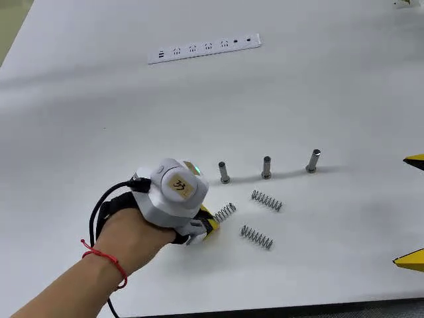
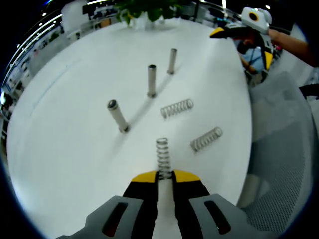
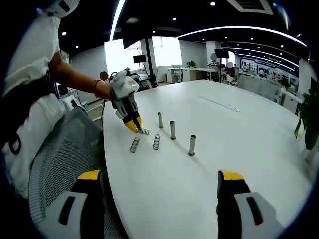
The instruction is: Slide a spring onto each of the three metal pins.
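The left gripper (image 1: pixel 209 223) is held in a hand (image 1: pixel 129 242). Its fingers (image 2: pixel 144 178) are clamped on the near end of a spring (image 2: pixel 163 155), which sticks straight out ahead of the tips, low over the white table (image 1: pixel 99 119). Ahead and left of those fingers the near pin (image 2: pixel 118 115) is seen. The middle pin (image 2: pixel 151 80) and the far pin (image 2: pixel 172 60) are lined up beyond it, and all three are upright and bare. A second spring (image 2: pixel 177 108) is lying flat ahead of the tips, just beside the middle pin. A third spring (image 2: pixel 206 139) is lying flat, near and to the right of the clamped one. A power strip (image 1: pixel 204 48) is seen well beyond the pins. The right gripper (image 3: pixel 159 177) is held well apart from the parts, with its fingers (image 3: pixel 90 175) spread wide and nothing between them. The pin row is seen far ahead of them.
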Tool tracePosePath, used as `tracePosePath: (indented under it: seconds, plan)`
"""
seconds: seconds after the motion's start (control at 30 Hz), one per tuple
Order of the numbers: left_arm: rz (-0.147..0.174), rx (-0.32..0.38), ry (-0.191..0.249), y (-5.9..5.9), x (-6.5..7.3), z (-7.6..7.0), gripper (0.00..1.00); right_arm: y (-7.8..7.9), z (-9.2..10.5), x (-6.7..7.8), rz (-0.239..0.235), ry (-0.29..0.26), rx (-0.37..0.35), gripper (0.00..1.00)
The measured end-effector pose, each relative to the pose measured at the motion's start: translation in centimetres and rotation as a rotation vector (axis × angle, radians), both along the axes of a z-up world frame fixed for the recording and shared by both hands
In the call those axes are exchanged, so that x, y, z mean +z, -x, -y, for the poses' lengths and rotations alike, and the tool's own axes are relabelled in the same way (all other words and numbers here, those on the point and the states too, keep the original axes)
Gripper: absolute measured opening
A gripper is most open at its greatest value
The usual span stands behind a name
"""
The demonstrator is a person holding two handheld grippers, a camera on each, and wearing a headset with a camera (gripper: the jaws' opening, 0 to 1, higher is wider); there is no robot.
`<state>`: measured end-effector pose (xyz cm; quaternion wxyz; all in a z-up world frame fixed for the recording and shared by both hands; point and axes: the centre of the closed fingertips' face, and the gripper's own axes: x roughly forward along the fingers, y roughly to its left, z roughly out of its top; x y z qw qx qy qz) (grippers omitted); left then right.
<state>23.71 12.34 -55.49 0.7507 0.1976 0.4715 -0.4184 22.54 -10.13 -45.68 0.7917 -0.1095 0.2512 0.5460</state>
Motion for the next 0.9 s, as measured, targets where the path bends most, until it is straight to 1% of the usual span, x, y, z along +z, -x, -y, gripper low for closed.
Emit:
tracePosePath:
  seconds: [0.23,0.33,0.47,0.6,0.9]
  plan:
    - [-0.006,0.019,0.015,0.07,0.0,0.04,0.1,-0.03,-0.19,-0.07,0.0,0.001,0.003,0.95]
    - [-0.002,0.019,0.019,0.16,0.01,0.03,0.1,-0.06,-0.2,-0.08,-0.001,0.0,0.004,0.95]
    - [-0.003,0.036,0.044,0.22,0.19,0.02,0.1,-0.04,-0.27,-0.02,0.001,0.003,0.008,0.95]
    - [-0.001,0.037,0.044,0.31,0.2,-0.07,0.1,-0.04,-0.38,-0.01,0.002,0.005,0.011,0.95]
    - [-0.006,0.052,0.063,0.53,0.43,-0.12,0.1,-0.01,-0.59,-0.03,0.004,0.007,0.018,0.94]
